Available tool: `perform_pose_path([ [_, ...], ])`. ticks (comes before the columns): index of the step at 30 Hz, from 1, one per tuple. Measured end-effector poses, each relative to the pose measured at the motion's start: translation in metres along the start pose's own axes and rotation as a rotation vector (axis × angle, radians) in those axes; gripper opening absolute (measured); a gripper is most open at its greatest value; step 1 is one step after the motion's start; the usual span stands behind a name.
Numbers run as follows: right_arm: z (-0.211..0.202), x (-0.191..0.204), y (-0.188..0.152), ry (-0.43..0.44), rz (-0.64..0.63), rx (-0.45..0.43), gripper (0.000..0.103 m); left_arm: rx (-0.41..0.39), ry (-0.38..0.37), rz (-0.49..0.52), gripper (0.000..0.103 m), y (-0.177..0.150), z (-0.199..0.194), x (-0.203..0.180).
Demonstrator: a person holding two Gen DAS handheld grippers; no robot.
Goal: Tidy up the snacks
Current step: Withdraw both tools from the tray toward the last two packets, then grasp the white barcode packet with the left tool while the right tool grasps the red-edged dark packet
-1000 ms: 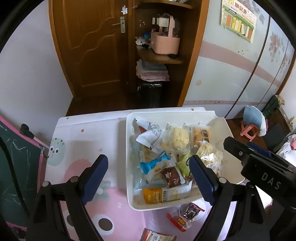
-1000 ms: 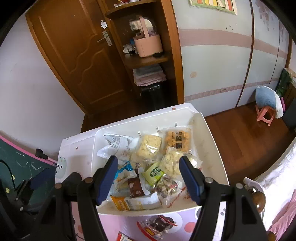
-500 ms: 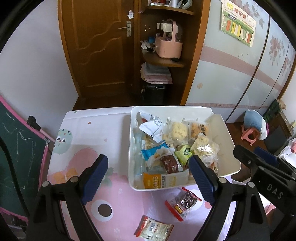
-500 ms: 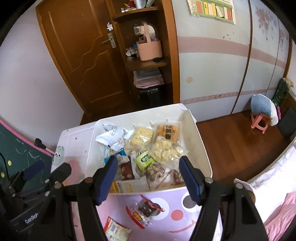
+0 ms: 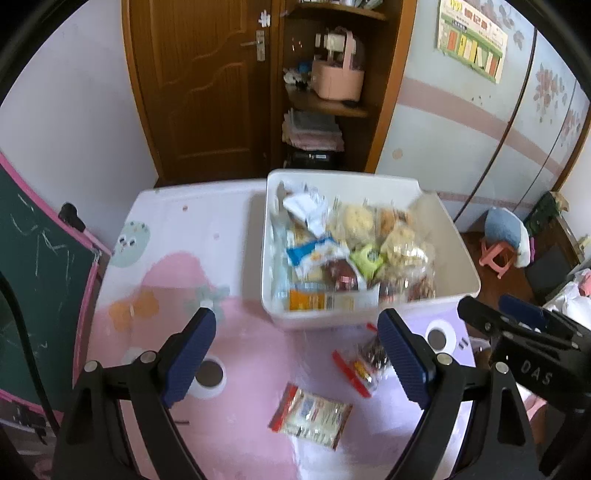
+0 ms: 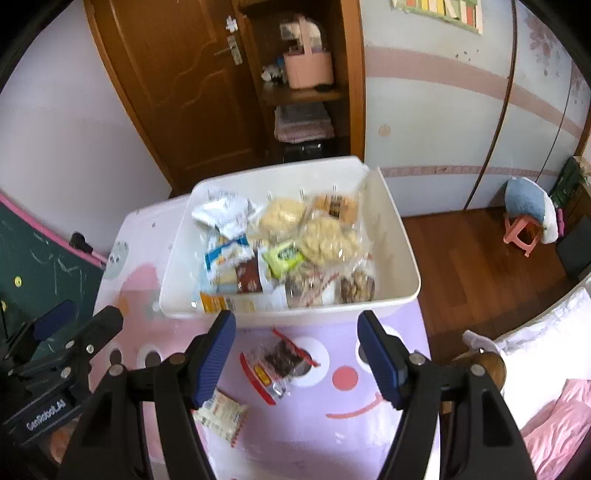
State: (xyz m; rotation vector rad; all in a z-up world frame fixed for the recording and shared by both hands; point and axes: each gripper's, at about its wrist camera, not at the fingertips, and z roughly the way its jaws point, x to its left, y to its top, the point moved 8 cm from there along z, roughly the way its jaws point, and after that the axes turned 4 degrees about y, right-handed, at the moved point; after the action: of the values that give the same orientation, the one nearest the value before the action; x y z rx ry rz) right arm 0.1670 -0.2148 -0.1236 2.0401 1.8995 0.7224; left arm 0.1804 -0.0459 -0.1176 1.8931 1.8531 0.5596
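Pink and lilac cartoon faces cover the tabletop [image 5: 236, 347] that fills the lower half of both wrist views, with a brown wooden door [image 5: 207, 85] and an open shelf unit behind it at the top of the frame. On a shelf there sits a pink basket [image 5: 338, 79] with an upright handle. A white bin [image 5: 369, 317] stands on the far right part of the tabletop, at centre frame, and is heaped with wrapped snacks: a crumpled white wrapper [image 5: 306, 210] at the upper left, clear bags of pale puffed pieces [image 6: 325, 236], a small green packet [image 5: 365, 258], a blue-and-white packet [image 5: 314, 253], a brown packet [image 5: 341, 275] and an orange-and-white packet [image 5: 321, 300] lying along the near wall. Two snacks lie outside the bin on the tabletop, near its front wall: a clear bag with red edges and dark contents [image 6: 279, 363], and, lower in frame, a pale packet with a red end [image 5: 312, 415]. The left tongs [image 5: 295, 360] stand wide open and empty above the tabletop, and the right tongs [image 6: 297, 356] are likewise open and empty, framing the red-edged bag. Only the left view shows the wall poster [image 5: 471, 35] whole and all of the pale packet; only the right view shows the wooden floor [image 6: 480, 258] beside the tabletop, the pink stool [image 6: 522, 234] in full and pink bedding [image 6: 554, 432] at the lower right.
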Motion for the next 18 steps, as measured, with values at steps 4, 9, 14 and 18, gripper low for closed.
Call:
perform_pose_path([
  [4, 0.014, -0.005, -0.016, 0.002, 0.010, 0.040, 0.069, 0.074, 0.008, 0.016, 0.089, -0.035, 0.016, -0.001],
  [9, 0.034, -0.019, -0.034, -0.004, 0.047, 0.090, 0.069, 0.180, 0.011, 0.015, 0.089, -0.077, 0.044, 0.000],
  [14, 0.047, -0.025, -0.046, 0.012, 0.067, 0.119, 0.069, 0.279, -0.015, 0.022, 0.089, -0.110, 0.070, -0.007],
  [18, 0.059, -0.024, -0.052, 0.041, 0.068, 0.139, 0.069, 0.340, -0.035, 0.028, 0.089, -0.130, 0.089, -0.013],
])
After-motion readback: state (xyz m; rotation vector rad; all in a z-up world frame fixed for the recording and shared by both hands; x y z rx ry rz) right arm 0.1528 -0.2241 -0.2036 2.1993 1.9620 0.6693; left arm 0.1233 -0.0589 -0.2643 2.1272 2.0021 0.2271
